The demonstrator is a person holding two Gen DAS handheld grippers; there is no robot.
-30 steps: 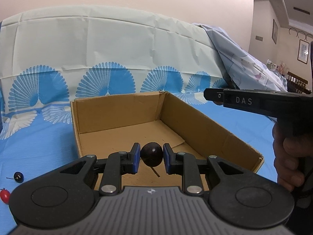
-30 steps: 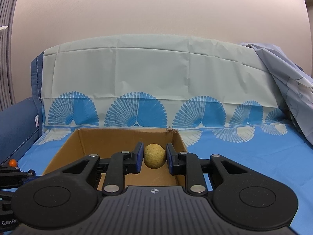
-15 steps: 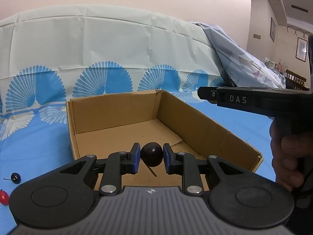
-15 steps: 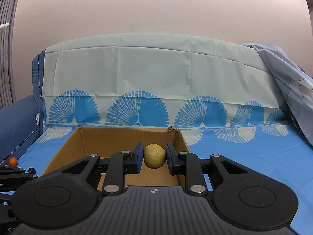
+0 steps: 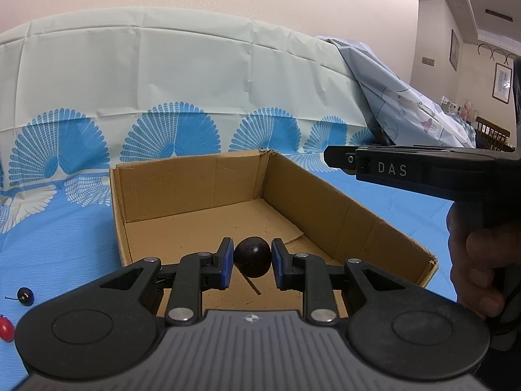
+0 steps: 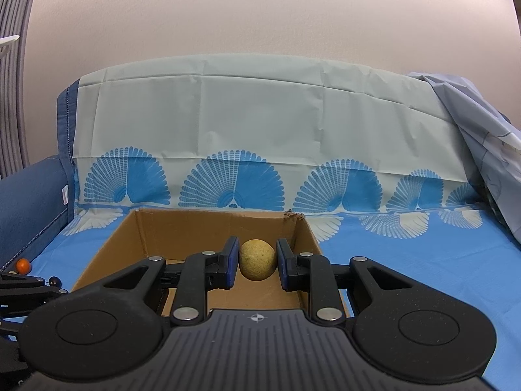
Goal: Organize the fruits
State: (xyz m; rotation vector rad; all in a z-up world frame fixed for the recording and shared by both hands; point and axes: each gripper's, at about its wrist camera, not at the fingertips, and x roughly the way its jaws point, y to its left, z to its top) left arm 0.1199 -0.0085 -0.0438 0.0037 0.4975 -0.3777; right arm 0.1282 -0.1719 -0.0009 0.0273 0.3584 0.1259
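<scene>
Cardboard box (image 5: 342, 208): one; each gripper clamps one fruit.

A plain pinkish-beige wall (image 6: 260, 16) rises behind a sofa whose backrest is draped with a pale cloth (image 6: 260, 114) printed with blue fan shapes. The dark blue sofa arm (image 6: 29, 202) shows at the cloth's left end, and a crumpled light-blue sheet (image 5: 407, 110) lies at its right end. Beyond that sheet, a further room holds framed pictures (image 5: 501, 78) and a wooden chair (image 5: 491, 133).
</scene>
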